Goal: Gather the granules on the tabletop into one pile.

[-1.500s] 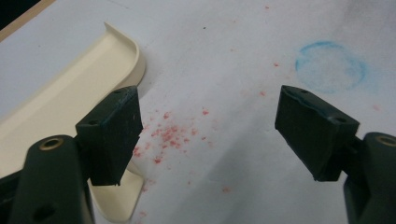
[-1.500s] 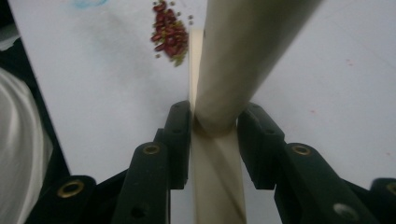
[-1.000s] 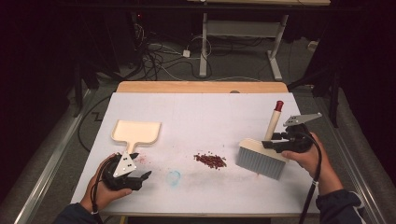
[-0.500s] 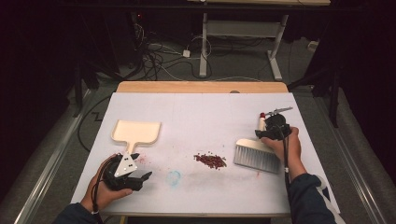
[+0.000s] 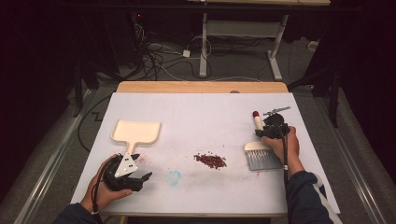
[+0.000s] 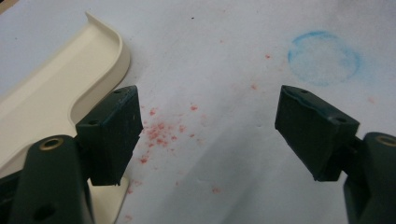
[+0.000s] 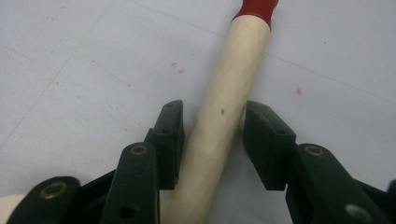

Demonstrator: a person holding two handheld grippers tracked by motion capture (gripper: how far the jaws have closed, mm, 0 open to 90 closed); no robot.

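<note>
Wooden brush handle (image 7: 224,112) runs lengthwise between the right gripper (image 7: 212,140) jaws (not clamped); left gripper (image 6: 208,135) gapes, idle.

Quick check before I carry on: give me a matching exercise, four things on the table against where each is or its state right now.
Things:
1. dustpan
2. brush handle
3. red crumbs
4. left gripper

Places or states:
A. in a small pile mid-table
B. open over bare table with pink specks
C. between the jaws of the right gripper
D. lying flat on the table's left side

Pairs: 1-D, 2-C, 3-A, 4-B
</note>
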